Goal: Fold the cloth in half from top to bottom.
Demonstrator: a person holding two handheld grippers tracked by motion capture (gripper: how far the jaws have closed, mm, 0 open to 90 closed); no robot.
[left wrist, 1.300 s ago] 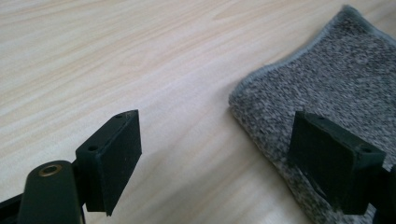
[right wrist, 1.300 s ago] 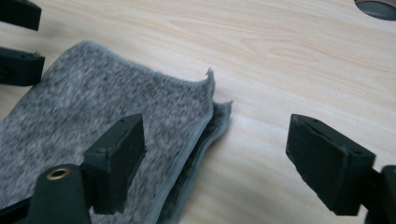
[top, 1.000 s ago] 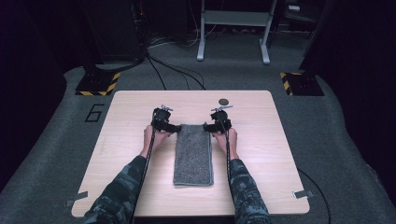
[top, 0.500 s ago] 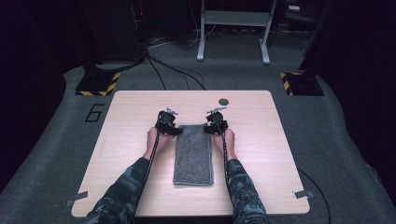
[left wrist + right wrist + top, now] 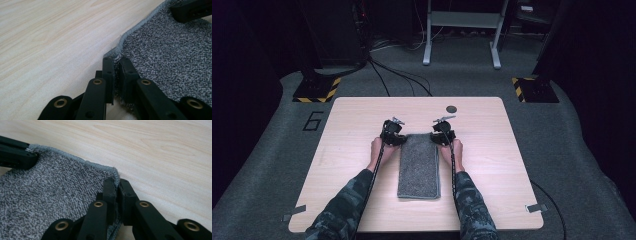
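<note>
Both grippers are holding the far corners of the grey towel, which is lying folded lengthwise on the wooden table. The left gripper is clamping its jaws on the towel's far left corner, and the right gripper is pinching the far right corner between its jaws. Compared with a second ago, both grippers are sitting slightly nearer the person, drawing the towel's far edge back with them.

Camouflage-patterned sleeves cover both forearms. Each hand-held gripper is black, with brass-ringed rivets along its linkage bars and a black cable trailing back.
</note>
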